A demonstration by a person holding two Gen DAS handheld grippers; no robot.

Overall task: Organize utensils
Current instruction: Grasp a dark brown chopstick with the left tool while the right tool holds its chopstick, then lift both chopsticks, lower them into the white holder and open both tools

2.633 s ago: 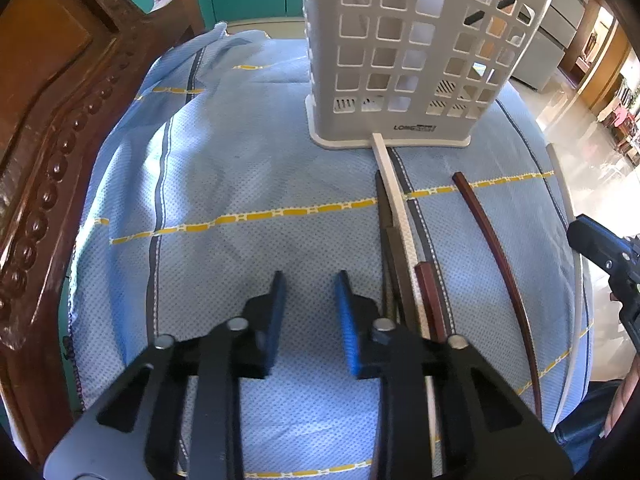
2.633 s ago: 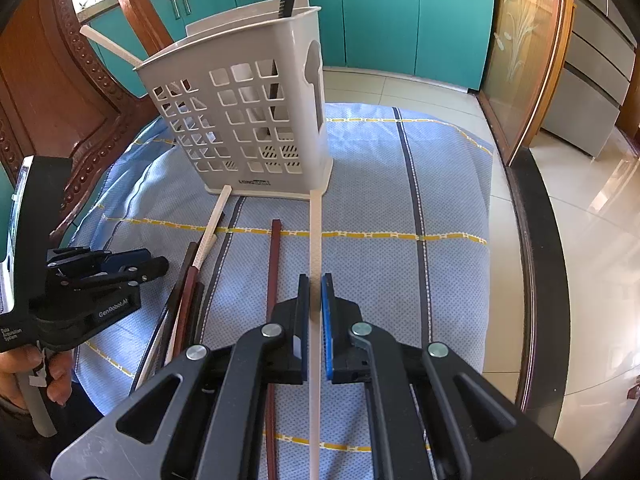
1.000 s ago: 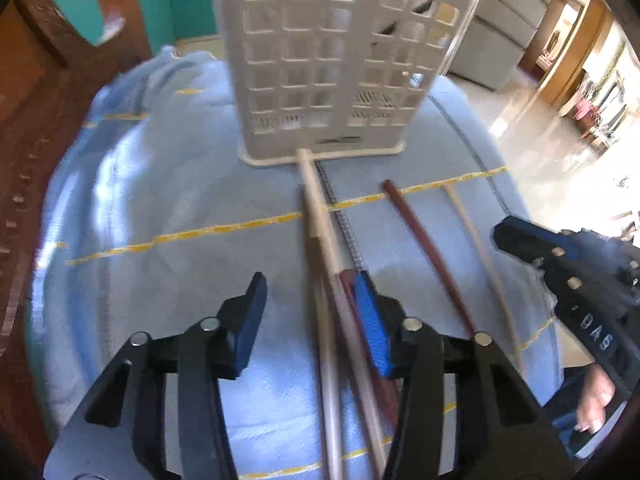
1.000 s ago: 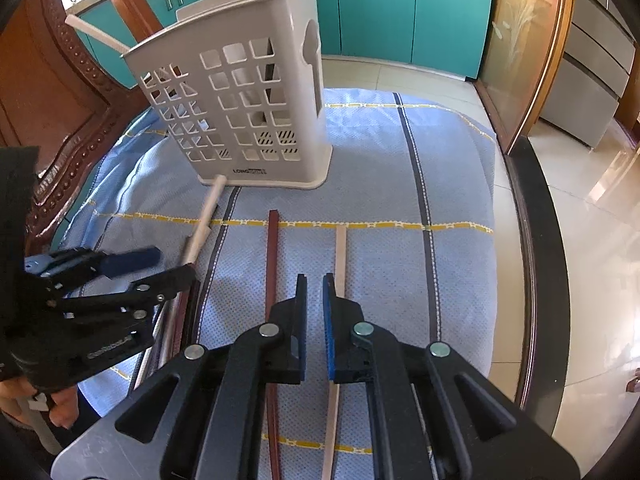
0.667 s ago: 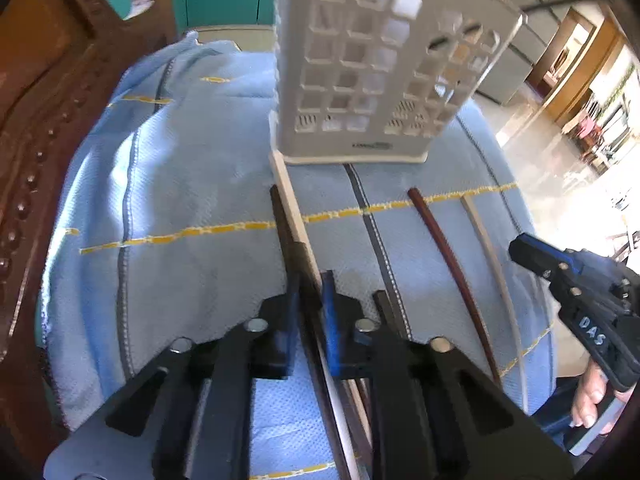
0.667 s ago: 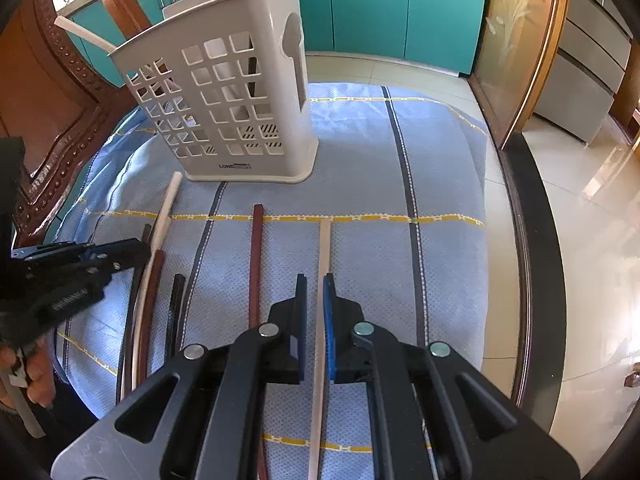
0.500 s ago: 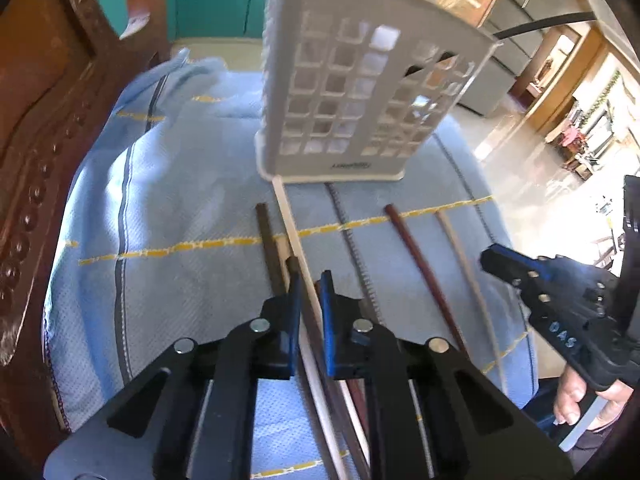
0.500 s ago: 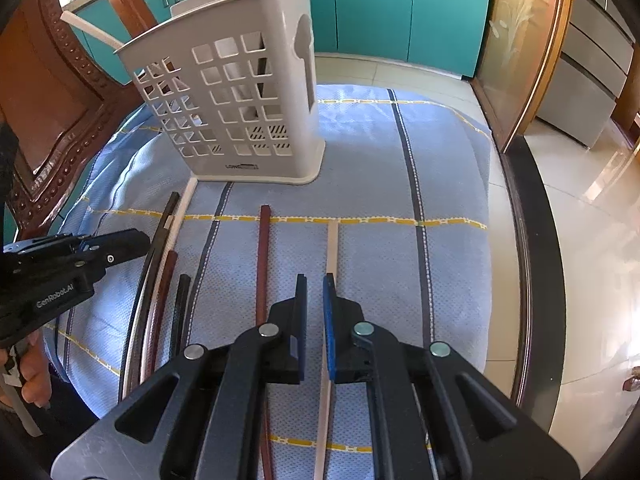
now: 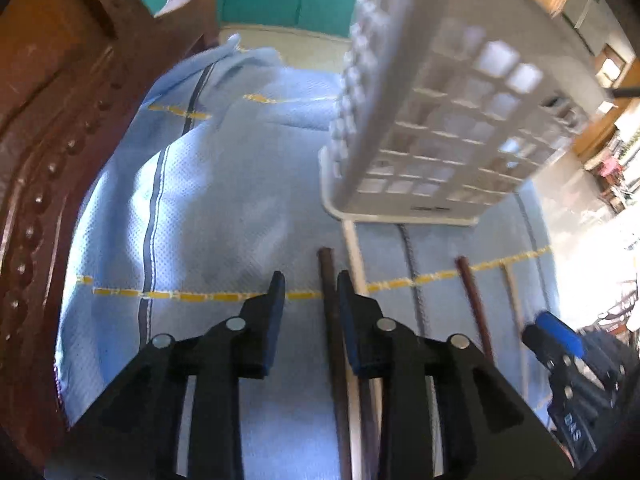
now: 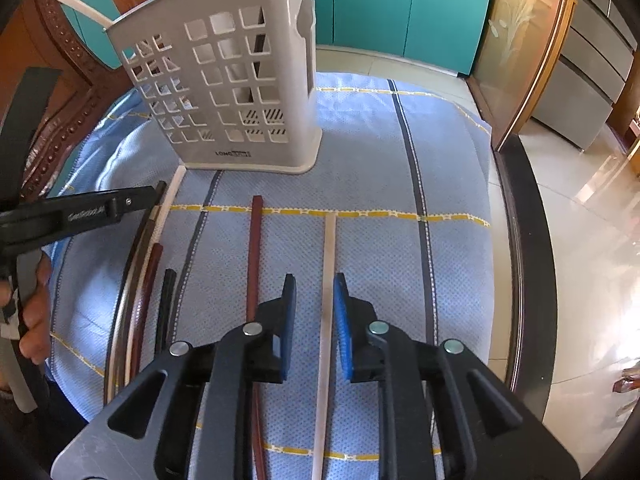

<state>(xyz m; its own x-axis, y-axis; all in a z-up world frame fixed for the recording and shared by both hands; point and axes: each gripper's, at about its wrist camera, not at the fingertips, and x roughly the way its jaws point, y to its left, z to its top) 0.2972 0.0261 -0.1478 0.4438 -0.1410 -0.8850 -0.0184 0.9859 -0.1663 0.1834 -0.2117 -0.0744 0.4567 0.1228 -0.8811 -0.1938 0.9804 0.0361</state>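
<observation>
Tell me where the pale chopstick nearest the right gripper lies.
Right wrist view: the pale chopstick lies on the blue cloth, between the right gripper's opening jaws.

Light blue woven cloth (image 10: 448, 184) with yellow dashed lines and dark stripes, spread over the table. Carved reddish-brown wooden chair back (image 9: 48, 128), studded trim, at left edge. Teal cabinet doors (image 10: 400, 4) behind. Glossy pale tiled floor (image 10: 580, 208) at right. Grey drawer fronts (image 10: 588, 60), far right.
</observation>
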